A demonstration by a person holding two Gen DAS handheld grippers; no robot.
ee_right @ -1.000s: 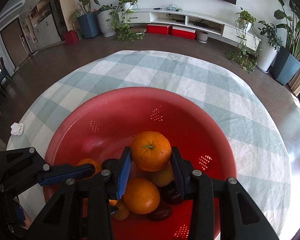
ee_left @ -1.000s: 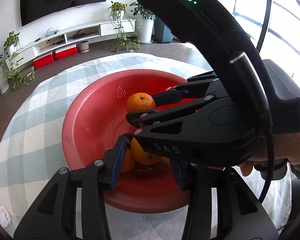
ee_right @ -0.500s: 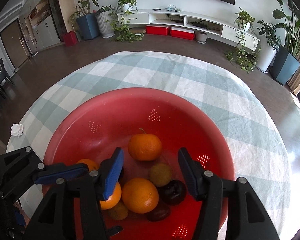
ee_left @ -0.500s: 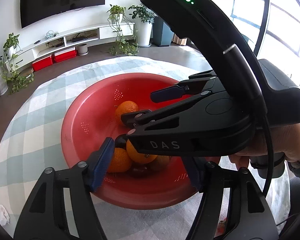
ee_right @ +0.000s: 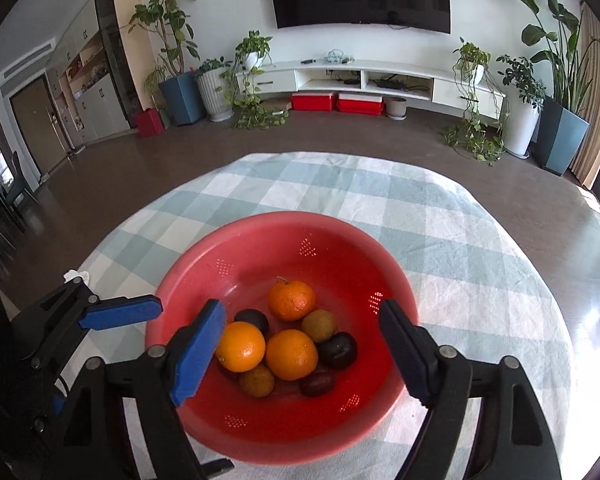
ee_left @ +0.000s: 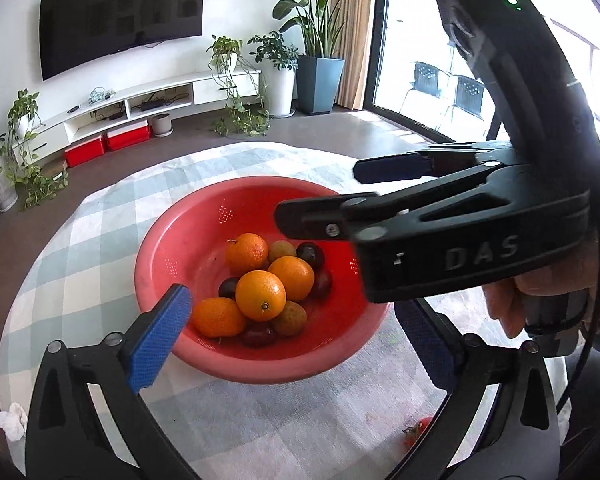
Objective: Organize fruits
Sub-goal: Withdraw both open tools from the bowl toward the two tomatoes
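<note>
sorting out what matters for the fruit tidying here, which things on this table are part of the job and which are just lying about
Part of the job:
- red bowl
- oranges
- dark plums
- small brownish fruits
- left gripper and right gripper, both opening, nothing between the jaws

Just lying about:
- crumpled white tissue at the table edge
- small red scrap on the checked cloth

Left gripper (ee_left: pixel 296 332): was clamped on orange, jaws now opening, nothing between pads, pulled back above red colander (ee_left: pixel 204 216).
Right gripper (ee_right: pixel 304 354): let go its orange (ee_right: pixel 291 300), jaws opening, withdrawn.
That orange now at 12 o'clock of fruit pile.
More fruit uncovered: plums, small brownish fruits.
</note>
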